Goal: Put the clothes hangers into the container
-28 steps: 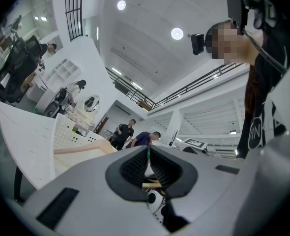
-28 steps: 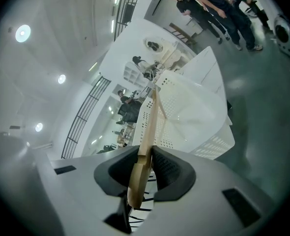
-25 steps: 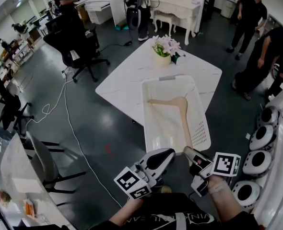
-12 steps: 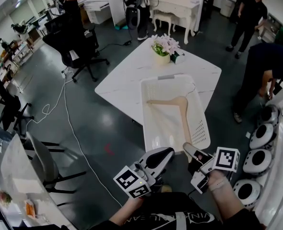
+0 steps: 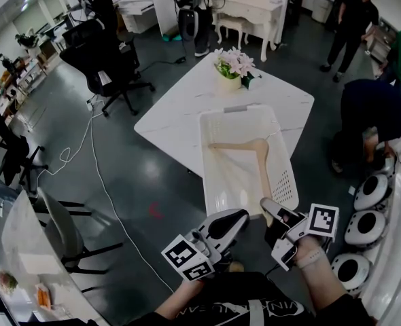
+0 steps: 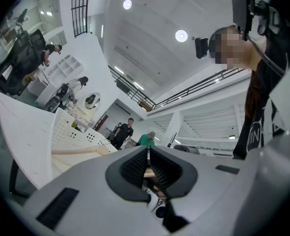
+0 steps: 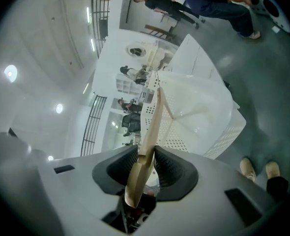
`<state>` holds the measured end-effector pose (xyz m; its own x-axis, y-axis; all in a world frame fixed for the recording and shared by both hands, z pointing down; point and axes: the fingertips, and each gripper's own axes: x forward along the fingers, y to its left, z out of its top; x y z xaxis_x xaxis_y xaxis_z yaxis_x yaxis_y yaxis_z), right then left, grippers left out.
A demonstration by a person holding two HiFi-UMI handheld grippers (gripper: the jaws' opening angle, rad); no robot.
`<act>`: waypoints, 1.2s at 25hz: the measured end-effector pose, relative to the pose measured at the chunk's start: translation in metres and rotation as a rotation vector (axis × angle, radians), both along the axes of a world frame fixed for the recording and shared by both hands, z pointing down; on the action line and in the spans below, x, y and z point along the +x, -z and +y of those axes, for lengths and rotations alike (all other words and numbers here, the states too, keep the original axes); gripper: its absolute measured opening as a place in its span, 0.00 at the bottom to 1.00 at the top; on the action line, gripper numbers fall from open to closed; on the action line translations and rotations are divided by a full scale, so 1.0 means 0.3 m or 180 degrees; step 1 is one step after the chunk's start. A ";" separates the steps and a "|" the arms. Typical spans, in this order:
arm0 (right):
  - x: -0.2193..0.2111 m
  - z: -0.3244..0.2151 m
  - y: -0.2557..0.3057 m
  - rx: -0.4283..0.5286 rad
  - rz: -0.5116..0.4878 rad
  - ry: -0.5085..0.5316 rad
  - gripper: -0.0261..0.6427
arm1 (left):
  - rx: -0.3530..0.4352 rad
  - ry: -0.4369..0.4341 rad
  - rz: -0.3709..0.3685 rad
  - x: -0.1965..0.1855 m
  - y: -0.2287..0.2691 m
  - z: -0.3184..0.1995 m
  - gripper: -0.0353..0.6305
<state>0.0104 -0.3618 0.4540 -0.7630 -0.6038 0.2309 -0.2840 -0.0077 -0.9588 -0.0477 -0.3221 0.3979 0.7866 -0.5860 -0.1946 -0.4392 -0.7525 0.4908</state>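
A wooden clothes hanger [image 5: 261, 165] lies in the white perforated container [image 5: 210, 156] on the white table [image 5: 180, 111]. One arm of it runs over the container's near rim to my right gripper [image 5: 267, 208]. In the right gripper view the hanger's end [image 7: 151, 127] stands between the jaws of the right gripper [image 7: 146, 152], which are opening; the pads no longer press on it. My left gripper [image 5: 237, 216] hangs shut and empty below the near rim. In the left gripper view, past the left gripper [image 6: 148, 149], the container wall [image 6: 71, 132] and the hanger [image 6: 81, 151] show.
A pot of pink flowers [image 5: 232, 66] stands at the table's far end. A black office chair [image 5: 104, 60] and a floor cable [image 5: 98, 168] lie to the left. Round white machines [image 5: 363, 231] sit at the right, with people [image 5: 370, 114] beyond them.
The hanger has slid a little farther into the container, and my right gripper has followed it toward the near rim. A person at the right has bent down. The left gripper has stayed put.
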 end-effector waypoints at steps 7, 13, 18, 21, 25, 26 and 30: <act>0.008 -0.006 0.003 -0.0006 -0.0125 -0.0087 0.19 | -0.0008 0.0020 -0.0008 -0.003 -0.003 0.000 0.09; 0.004 -0.002 0.019 0.0131 -0.0222 -0.0080 0.20 | -0.0039 0.0033 -0.0033 -0.001 -0.012 0.003 0.09; 0.000 0.015 0.022 0.0212 -0.0272 -0.0011 0.22 | -0.0050 0.0029 -0.0047 0.008 -0.019 0.007 0.09; -0.004 0.025 0.031 0.0252 -0.0294 0.0028 0.26 | -0.0049 0.0021 -0.0048 0.013 -0.018 0.010 0.09; -0.009 0.045 0.038 0.0272 -0.0305 0.0056 0.28 | -0.0053 0.0002 -0.0045 0.016 -0.015 0.019 0.09; -0.010 0.049 0.037 0.0290 -0.0288 0.0070 0.29 | -0.0055 -0.0001 -0.0049 0.016 -0.016 0.021 0.09; -0.021 0.066 0.046 0.0362 -0.0257 0.0124 0.32 | -0.0070 0.0001 -0.0056 0.018 -0.022 0.023 0.09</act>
